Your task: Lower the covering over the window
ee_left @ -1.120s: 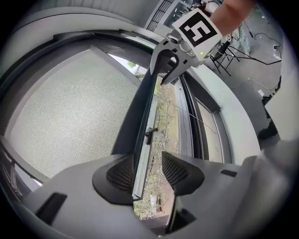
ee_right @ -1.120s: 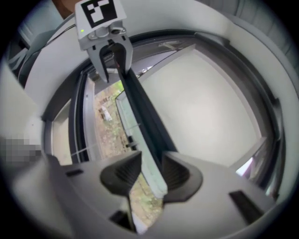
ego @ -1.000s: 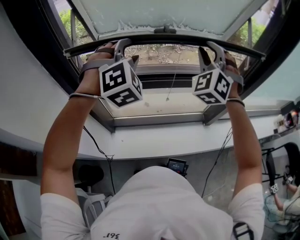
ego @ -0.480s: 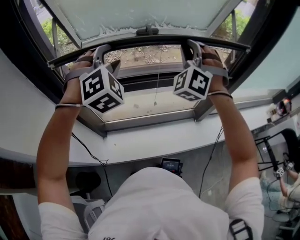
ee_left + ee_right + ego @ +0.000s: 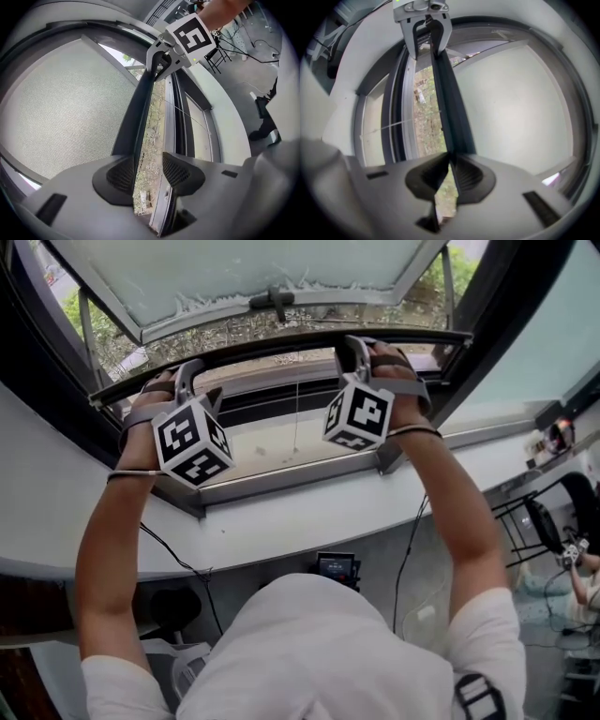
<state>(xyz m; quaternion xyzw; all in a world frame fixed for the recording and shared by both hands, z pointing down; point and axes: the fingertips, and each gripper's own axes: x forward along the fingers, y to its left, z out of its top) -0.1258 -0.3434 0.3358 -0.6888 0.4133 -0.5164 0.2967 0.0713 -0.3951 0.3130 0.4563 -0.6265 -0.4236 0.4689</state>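
The covering is a pale mesh blind (image 5: 244,273) ending in a dark bottom bar (image 5: 281,341) that runs across the window opening. My left gripper (image 5: 192,381) is at the bar's left part. In the left gripper view the bar (image 5: 136,112) lies against one pad while daylight shows before the other, so this gripper (image 5: 149,173) is open around it. My right gripper (image 5: 354,348) is on the bar's right part. Its jaws have just been closing, and in its own view this gripper (image 5: 450,171) has its pads pinching the bar (image 5: 445,93).
Below the bar are the window sill (image 5: 281,442) and a thin hanging pull cord (image 5: 297,409). A white curved ledge (image 5: 309,512) runs beneath, with cables and a small screen device (image 5: 335,568) under it. Chairs (image 5: 534,521) stand at the right.
The bar and both grippers have come down together, and more of the mesh blind shows above the bar. The view has tilted a little to the left.
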